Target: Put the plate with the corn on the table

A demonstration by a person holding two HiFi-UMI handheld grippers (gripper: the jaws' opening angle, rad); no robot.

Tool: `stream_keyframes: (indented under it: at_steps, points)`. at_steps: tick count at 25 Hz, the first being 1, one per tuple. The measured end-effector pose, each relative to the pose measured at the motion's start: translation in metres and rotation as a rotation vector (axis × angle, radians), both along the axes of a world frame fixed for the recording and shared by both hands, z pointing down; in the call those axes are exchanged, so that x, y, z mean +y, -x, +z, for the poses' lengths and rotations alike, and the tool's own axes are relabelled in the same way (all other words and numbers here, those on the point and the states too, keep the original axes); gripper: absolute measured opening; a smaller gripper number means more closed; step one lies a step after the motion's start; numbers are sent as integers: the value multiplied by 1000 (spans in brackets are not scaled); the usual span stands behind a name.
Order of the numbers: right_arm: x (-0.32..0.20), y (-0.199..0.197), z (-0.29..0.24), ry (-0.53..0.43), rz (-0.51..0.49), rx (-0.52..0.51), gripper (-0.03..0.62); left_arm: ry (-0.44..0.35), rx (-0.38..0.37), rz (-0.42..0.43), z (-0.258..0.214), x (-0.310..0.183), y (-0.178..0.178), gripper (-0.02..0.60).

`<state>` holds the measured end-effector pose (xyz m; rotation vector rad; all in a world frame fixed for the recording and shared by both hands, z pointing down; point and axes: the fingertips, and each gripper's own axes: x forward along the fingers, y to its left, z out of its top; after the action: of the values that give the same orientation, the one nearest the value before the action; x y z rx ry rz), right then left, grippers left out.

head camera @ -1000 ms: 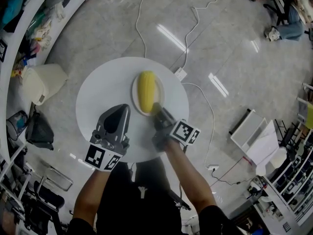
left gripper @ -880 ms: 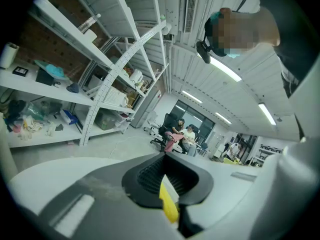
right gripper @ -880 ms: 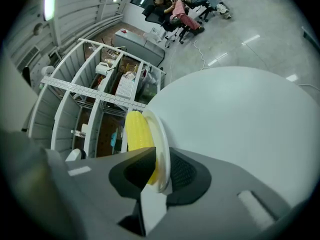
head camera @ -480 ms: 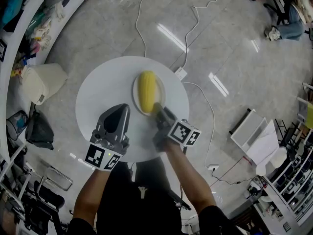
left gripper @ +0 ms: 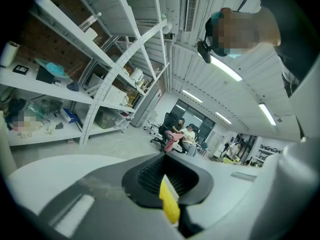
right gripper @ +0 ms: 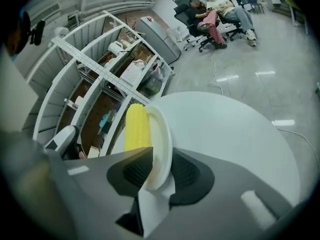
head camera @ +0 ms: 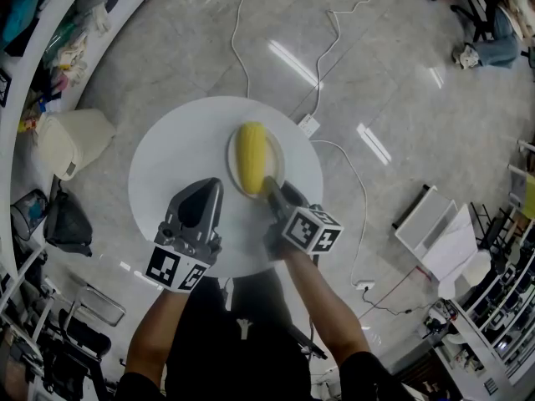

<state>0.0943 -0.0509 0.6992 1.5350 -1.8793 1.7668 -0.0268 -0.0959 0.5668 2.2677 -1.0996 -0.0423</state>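
Note:
A yellow corn cob [head camera: 249, 157] lies on a small white plate [head camera: 273, 150], which rests on the round white table [head camera: 175, 149]. My right gripper [head camera: 272, 188] is at the plate's near rim. In the right gripper view the plate [right gripper: 161, 139] stands edge-on between the jaws of that gripper [right gripper: 157, 171], with the corn [right gripper: 136, 126] beyond. The jaws have just been opening and the pads stand off the rim. My left gripper [head camera: 213, 184] hovers over the table left of the plate, shut and empty. A sliver of corn [left gripper: 170, 204] shows past its tips [left gripper: 167, 176].
A cream bin [head camera: 71, 140] and a black bag [head camera: 67, 224] stand on the floor left of the table. White cables [head camera: 334, 32] and a power strip [head camera: 308, 125] lie behind it. Shelving runs along the left. People sit on chairs [right gripper: 215, 9] far off.
The right gripper has rolled at the plate's rim and its jaws have spread wider. Plate, corn and left gripper have stayed where they were.

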Motion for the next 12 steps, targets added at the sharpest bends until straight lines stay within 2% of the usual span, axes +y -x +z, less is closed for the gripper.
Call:
stream_keyframes:
  at_steps: [12]
  points:
    - [2, -5, 2, 8, -21, 49, 104, 5, -1, 7, 2, 0, -3, 6]
